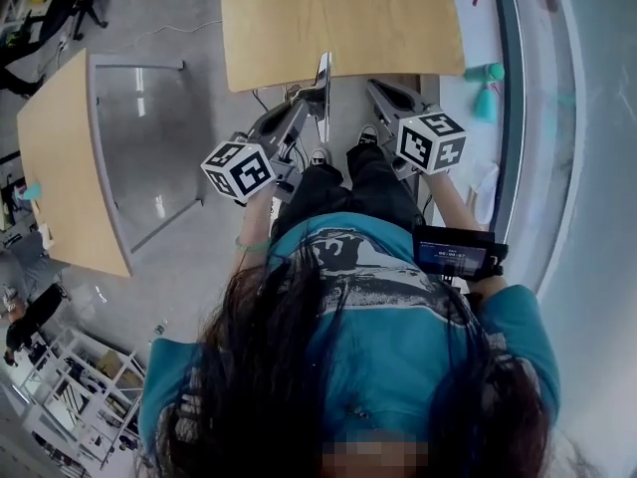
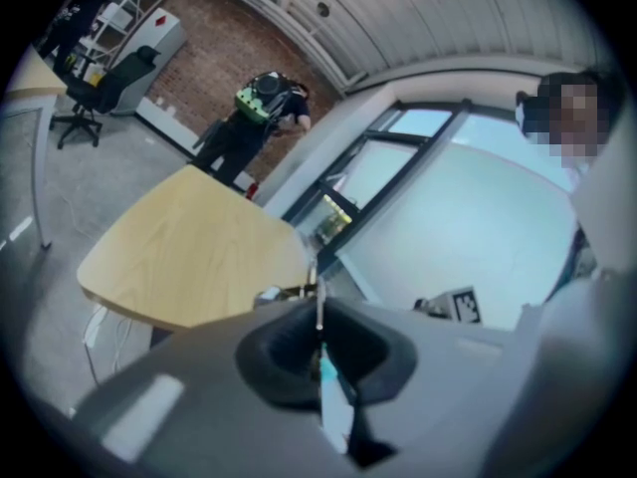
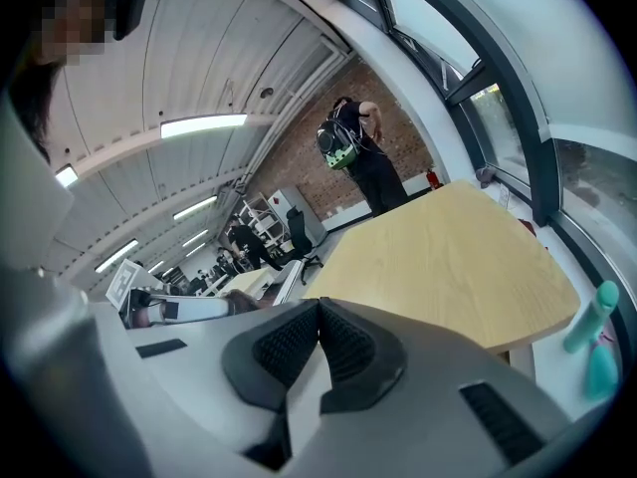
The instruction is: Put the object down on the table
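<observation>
Gripping a thin flat object (image 2: 334,404) seen edge-on, the left gripper (image 2: 318,329) has its jaws pressed narrow on it. The object sticks out past the jaw tips and is held at the near edge of the wooden table (image 1: 338,18); whether it touches the top cannot be told. Just beside it, the right gripper (image 3: 318,319) points at that same edge, jaws closed together on nothing.

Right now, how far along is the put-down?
Done: nothing set down yet on the light wooden table. In hand: the left gripper is shut on a thin flat white sheet; the right gripper is shut, empty. Left: lower sheet onto table, release.
</observation>
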### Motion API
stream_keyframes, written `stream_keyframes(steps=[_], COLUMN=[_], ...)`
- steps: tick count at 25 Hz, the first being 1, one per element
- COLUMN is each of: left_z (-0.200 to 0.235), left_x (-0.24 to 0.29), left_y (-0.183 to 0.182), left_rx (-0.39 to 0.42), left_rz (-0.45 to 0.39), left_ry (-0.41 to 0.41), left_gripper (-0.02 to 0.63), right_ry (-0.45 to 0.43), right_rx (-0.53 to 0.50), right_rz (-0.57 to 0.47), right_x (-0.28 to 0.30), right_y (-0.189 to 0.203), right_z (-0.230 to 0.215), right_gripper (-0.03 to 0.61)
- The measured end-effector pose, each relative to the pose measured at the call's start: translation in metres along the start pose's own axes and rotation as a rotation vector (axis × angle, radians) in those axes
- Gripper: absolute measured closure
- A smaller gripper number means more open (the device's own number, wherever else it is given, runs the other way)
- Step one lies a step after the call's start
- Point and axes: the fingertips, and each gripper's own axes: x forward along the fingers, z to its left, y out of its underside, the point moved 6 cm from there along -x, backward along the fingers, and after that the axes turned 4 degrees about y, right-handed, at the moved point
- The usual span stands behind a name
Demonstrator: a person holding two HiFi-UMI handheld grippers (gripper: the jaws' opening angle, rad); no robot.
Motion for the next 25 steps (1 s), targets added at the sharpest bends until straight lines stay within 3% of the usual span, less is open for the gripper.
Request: stream_keyframes(steps=[5, 11, 16, 21, 25], left_z=[0.019, -0.004, -0.007, -0.003, -0.006], left_x=[-0.044, 0.045, 0.062, 0.074, 0.066], left_y=[0.008, -0.012, -0.044, -0.021, -0.035], left_rx=[0.049, 0.078, 0.195, 0.143, 0.154], left_rz=[0.038, 0.062, 0.075, 0.084, 0.058], left_ry=[0.028, 0.074, 0.113, 0.141, 0.137], left_gripper=[0.612, 0.612, 0.612, 0.612, 0.612], right_ry=[0.044, 0.119, 0.136, 0.158, 0.116], right_rx=[-0.008, -0.004, -0.025, -0.026, -0.046], right_rz=[-0.039, -0.102, -0.197, -0.179, -0.171], right_x=[0.013, -0.02, -0.026, -0.032, -0.021], right_y=[0.016, -0.045, -0.073, -0.057, -0.061], right_z=[0.034, -0.053, -0.06, -0.067, -0.049], right_gripper=[0.571, 0.571, 0.571, 0.571, 0.571])
